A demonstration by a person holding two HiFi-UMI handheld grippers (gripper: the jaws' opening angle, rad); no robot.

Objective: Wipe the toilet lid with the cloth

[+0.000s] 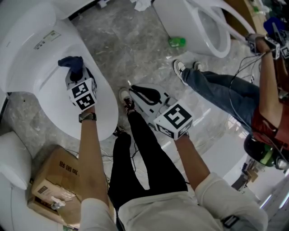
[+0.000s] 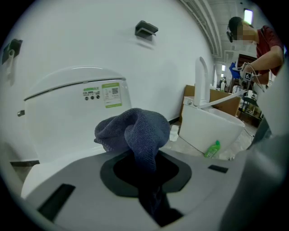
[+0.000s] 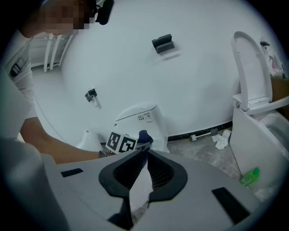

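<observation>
The white toilet lid lies closed at the left of the head view, under the tank. My left gripper hangs over the lid's right side, shut on a dark blue cloth. In the left gripper view the cloth bunches up out of the jaws, with the tank behind it. My right gripper is off the lid to the right, above the floor, its fingertips together with nothing between them. The right gripper view looks past its shut gripper at the cloth and the tank.
A second toilet with its lid raised stands at the upper right, a green bottle beside it. Another person's legs stretch across the floor at the right. A cardboard box sits at the lower left. Crumpled paper lies at the top.
</observation>
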